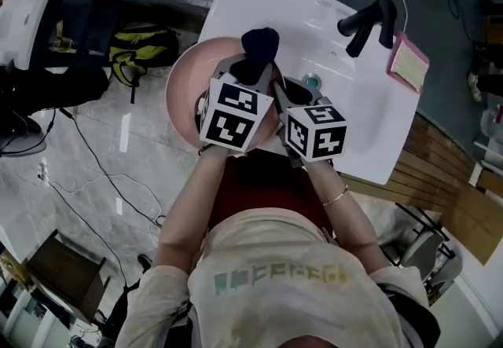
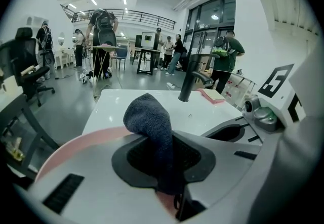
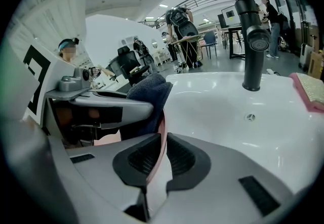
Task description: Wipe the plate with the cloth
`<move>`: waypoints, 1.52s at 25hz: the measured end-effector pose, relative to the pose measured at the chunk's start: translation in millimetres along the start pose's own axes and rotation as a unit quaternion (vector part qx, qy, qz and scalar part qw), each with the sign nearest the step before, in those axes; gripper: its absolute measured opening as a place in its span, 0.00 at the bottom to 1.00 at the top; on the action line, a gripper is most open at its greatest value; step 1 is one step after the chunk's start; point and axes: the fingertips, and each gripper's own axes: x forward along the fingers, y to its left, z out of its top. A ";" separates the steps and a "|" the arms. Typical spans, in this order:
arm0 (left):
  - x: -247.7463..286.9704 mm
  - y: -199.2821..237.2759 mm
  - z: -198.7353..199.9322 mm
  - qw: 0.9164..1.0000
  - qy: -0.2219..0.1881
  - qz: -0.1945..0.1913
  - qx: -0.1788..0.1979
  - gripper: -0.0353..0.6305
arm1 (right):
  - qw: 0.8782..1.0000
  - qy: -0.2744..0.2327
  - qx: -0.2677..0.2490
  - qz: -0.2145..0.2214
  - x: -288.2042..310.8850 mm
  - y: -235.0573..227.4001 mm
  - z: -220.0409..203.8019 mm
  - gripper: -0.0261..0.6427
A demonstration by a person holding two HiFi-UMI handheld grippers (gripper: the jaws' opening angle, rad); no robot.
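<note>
A pink plate (image 1: 182, 86) is held on edge over the left side of a white sink (image 1: 354, 95). My right gripper (image 1: 287, 99) is shut on its rim; in the right gripper view the thin pink rim (image 3: 160, 134) stands between the two dark pads. My left gripper (image 1: 250, 71) is shut on a dark blue cloth (image 1: 258, 45). The cloth (image 2: 150, 117) bulges up out of the jaws and lies against the plate (image 2: 76, 144). From the right gripper view the cloth (image 3: 150, 90) shows just beyond the left gripper's finger.
A black faucet (image 1: 368, 23) stands at the sink's back edge, with a pink sponge (image 1: 409, 64) beside it. The drain (image 1: 312, 82) lies near the right gripper. A chair, bags and cables are on the floor at left. People stand far off in the room.
</note>
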 end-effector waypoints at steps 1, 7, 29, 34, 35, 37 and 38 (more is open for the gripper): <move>1.3 1.4 -2.2 1.000 0.003 0.003 -0.003 0.17 | 1.000 0.000 0.000 0.000 0.2 -0.3 -0.1 0.13; 1.4 14.7 -10.6 1.000 0.017 0.018 -0.011 0.17 | 1.000 0.002 -0.004 0.003 2.9 -0.1 0.2 0.13; -29.1 49.2 -25.0 0.994 0.052 0.097 -0.026 0.17 | 0.999 0.001 -0.037 0.004 -11.7 1.3 0.5 0.12; -36.8 63.2 -35.7 0.991 0.059 0.117 -0.030 0.17 | 0.999 0.002 -0.049 0.003 -7.7 2.8 -2.7 0.12; -39.9 65.3 -36.6 0.990 0.059 0.121 -0.032 0.17 | 0.999 0.002 -0.051 0.003 -8.7 3.4 -3.2 0.12; -47.0 70.1 -38.3 0.989 0.057 0.129 -0.035 0.17 | 0.999 0.002 -0.053 0.001 -10.6 5.5 -4.0 0.12; -50.8 72.5 -39.9 0.989 0.058 0.134 -0.036 0.17 | 0.999 0.001 -0.053 0.001 -11.0 6.7 -4.7 0.12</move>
